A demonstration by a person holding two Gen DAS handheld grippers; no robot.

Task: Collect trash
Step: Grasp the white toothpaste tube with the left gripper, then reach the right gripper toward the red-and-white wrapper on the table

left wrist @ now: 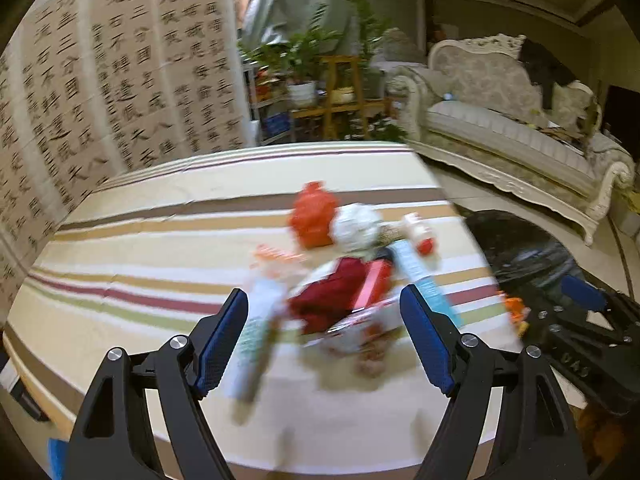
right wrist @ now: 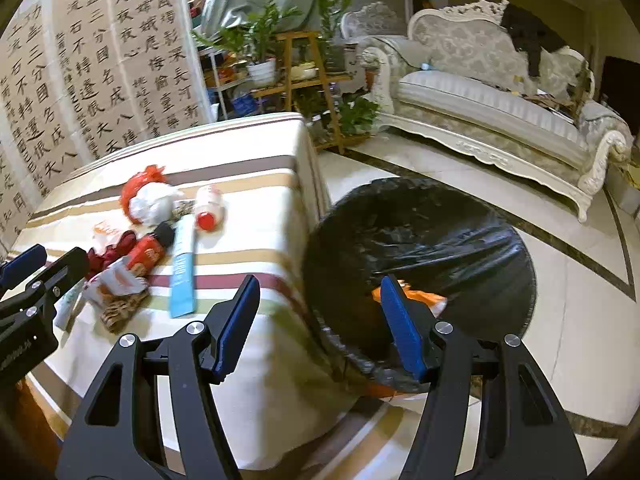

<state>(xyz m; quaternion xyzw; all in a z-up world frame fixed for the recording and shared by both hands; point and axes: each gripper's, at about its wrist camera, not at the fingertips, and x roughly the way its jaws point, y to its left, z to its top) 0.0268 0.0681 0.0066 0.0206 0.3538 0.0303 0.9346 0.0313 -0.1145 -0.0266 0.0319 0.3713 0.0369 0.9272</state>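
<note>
1. The trash lies in a loose heap on the striped tablecloth, near the table side closest to the bin: an orange plastic bag, a white crumpled bag, a small white bottle with red cap, a long light-blue box, a red packet and some brown crumpled wrapping.
2. The black-lined trash bin stands on the floor just beside the table edge; an orange wrapper lies inside it.
3. Your right gripper hangs over the gap between the table corner and the bin rim. Its jaws stand apart and nothing is between them.
4. Your left gripper is above the heap, which is blurred in the left wrist view. Its jaws stand wide apart and press on nothing.
5. The far part of the cloth is bare.
6. The pale tiled floor is open between the bin and the sofa.
</note>
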